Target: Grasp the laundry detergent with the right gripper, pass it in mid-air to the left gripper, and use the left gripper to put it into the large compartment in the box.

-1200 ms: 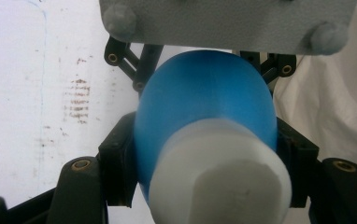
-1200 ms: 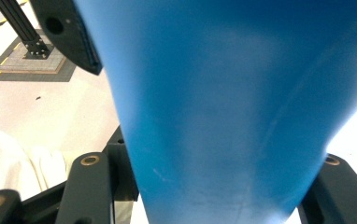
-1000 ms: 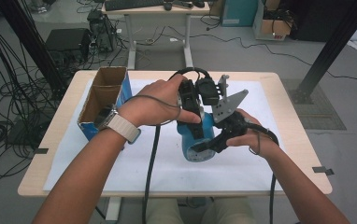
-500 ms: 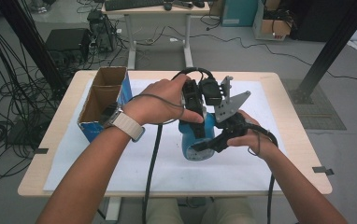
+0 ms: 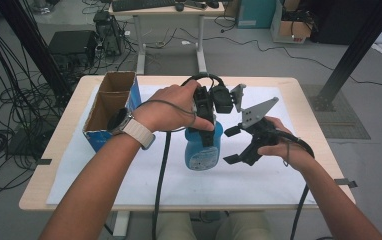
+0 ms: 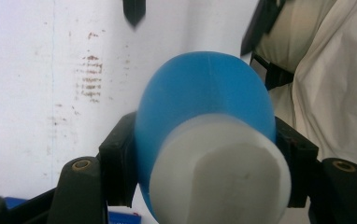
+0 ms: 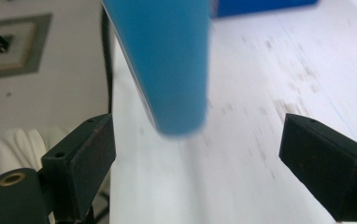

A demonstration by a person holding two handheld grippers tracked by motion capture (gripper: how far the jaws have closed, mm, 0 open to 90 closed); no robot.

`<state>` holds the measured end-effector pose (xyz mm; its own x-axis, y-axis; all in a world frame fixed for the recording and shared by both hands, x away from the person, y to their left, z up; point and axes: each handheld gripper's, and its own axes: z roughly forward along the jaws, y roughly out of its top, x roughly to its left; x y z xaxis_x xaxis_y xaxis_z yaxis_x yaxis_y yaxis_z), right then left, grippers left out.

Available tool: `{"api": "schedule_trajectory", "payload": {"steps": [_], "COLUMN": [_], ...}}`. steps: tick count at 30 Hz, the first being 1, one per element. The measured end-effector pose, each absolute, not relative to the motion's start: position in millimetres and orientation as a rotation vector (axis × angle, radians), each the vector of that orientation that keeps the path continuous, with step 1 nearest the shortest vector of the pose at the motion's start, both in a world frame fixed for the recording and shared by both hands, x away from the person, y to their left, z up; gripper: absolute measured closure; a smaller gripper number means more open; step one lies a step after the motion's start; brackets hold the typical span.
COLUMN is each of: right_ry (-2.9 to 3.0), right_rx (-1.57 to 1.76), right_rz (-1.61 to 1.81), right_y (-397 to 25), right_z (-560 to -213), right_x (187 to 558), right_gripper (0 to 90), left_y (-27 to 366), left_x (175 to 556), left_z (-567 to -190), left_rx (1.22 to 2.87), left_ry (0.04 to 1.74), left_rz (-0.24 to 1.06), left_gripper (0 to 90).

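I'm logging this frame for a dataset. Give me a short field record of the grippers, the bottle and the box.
left gripper: shut on the blue bottle's neck end, just behind its white cap
blue bottle: held over the white sheet
right gripper: open, jaws either side of the bottle's base, not touching
cardboard box: open-topped, at the table's left

Ahead of you a light wooden counter (image 5: 299, 92) carries a white paper sheet (image 5: 129, 175). At its left edge stands an open cardboard box with blue sides (image 5: 110, 107). Beyond it, black cables (image 5: 9, 145) sprawl over the grey floor (image 5: 289, 57).
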<state>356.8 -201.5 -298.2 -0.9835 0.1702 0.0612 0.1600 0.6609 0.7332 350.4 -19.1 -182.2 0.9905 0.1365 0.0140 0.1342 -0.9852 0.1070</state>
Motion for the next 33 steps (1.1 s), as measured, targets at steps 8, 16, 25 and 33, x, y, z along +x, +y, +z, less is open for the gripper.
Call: {"api": "schedule_trajectory", "payload": {"steps": [8,16,25,33], "right_ry": [2.911,2.977,2.962,2.940], "right_rx": [0.302,0.287,0.329,0.359], "right_rz": [0.891,0.523,0.438,0.422], "right_y": [-233.1,-267.3,-295.7,-307.3], "right_z": [-302.4,-298.3,-282.8,-274.7], "right_x": [363.5,367.4,367.9,368.0], "right_gripper": [7.8,7.4,6.9,7.1], "left_y": [-10.7,1.7,12.8,24.2], "left_x": [356.5,360.4,369.9,378.3], "left_z": [-169.0,-143.7,-106.5,-73.2], "left_rx": [3.072,3.045,3.034,3.000], "left_ry": [0.228,0.369,0.484,0.638], "left_rz": [0.058,0.082,0.149,0.191], "left_gripper": [37.6,37.5,37.5,37.5]}}
